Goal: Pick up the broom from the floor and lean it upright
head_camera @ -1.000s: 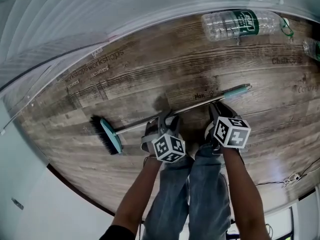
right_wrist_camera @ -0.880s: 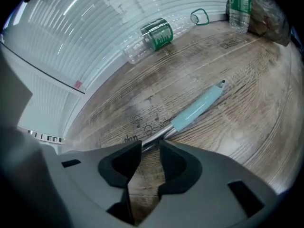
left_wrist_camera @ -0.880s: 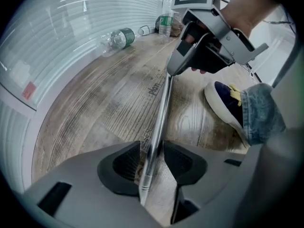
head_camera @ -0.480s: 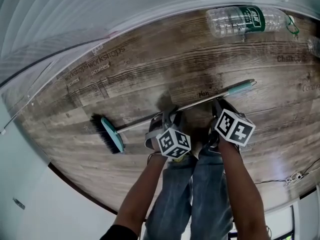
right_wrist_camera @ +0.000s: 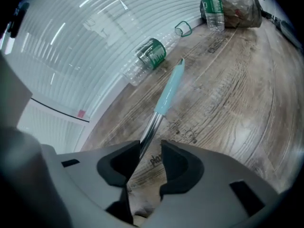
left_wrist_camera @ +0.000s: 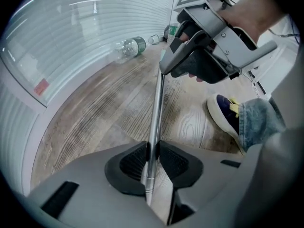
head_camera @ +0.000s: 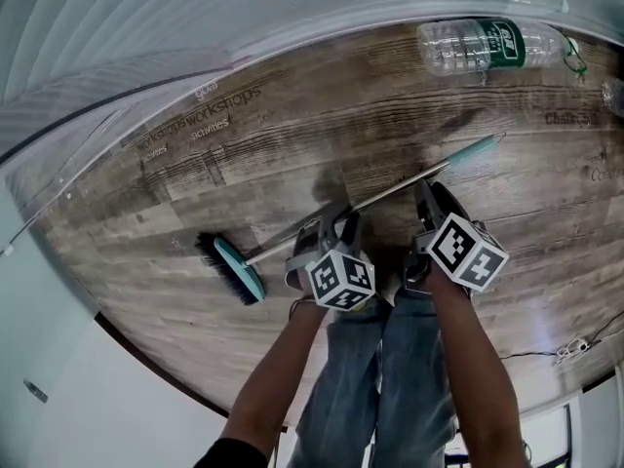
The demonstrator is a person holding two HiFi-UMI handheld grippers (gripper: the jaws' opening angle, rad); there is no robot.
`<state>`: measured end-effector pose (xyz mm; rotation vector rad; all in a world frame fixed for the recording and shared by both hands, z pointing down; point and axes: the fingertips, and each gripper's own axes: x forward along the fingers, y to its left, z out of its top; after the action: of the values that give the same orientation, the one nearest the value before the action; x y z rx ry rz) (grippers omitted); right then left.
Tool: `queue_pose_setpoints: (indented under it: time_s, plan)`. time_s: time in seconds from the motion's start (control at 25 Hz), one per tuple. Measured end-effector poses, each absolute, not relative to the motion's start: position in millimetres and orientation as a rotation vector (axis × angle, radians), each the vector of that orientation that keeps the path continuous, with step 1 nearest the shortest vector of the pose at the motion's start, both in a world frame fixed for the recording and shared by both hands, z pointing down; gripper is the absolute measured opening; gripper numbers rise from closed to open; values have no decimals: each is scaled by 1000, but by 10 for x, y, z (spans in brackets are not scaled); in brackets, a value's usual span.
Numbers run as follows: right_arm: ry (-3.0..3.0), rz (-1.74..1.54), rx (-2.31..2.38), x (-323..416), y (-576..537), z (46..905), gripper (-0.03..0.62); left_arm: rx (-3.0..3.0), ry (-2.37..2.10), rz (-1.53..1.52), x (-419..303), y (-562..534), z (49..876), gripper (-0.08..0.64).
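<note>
The broom has a teal head with black bristles (head_camera: 237, 271), a silver handle (head_camera: 390, 191) and a teal grip (right_wrist_camera: 170, 88). Its head rests on the wooden floor at the left, and the grip end points up and to the right. My left gripper (left_wrist_camera: 152, 156) is closing, and its pads press on the silver handle (left_wrist_camera: 155, 113) near the middle. My right gripper (right_wrist_camera: 151, 158) is opening further up the handle. The handle lies against its left pad, with a gap to the other. In the head view both the left gripper (head_camera: 331, 224) and the right gripper (head_camera: 426, 195) point down over the handle.
A clear plastic bottle with a green label (head_camera: 478, 45) lies by the ribbed white wall (head_camera: 244, 8). A second bottle (right_wrist_camera: 213, 8) stands beside a dark bag (right_wrist_camera: 240, 4) in the corner. The person's shoe (left_wrist_camera: 228, 115) and jeans are close under the grippers. A cable (head_camera: 570, 344) lies at the right.
The left jaws have closed onto the handle. The broom's head has slid a little right, and the grip end has swung toward the wall. The right gripper has rolled.
</note>
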<state>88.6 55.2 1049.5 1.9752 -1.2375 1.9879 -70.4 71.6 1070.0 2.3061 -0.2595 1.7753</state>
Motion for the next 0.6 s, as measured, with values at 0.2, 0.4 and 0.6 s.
queue_pose_setpoints:
  time_s: [0.2,0.4,0.6]
  plan:
    - [-1400,1977,2045,856,278,10133,160,2349,-256,1726,-656,657,10401,94]
    - [-1524,1952,1993,749,40,9711,126,2386,-309,1717,-675,520,10040,89]
    - [-1682,1932,2022,666,-169,8903,101,2406,-378,1694,-694,369,9456,86]
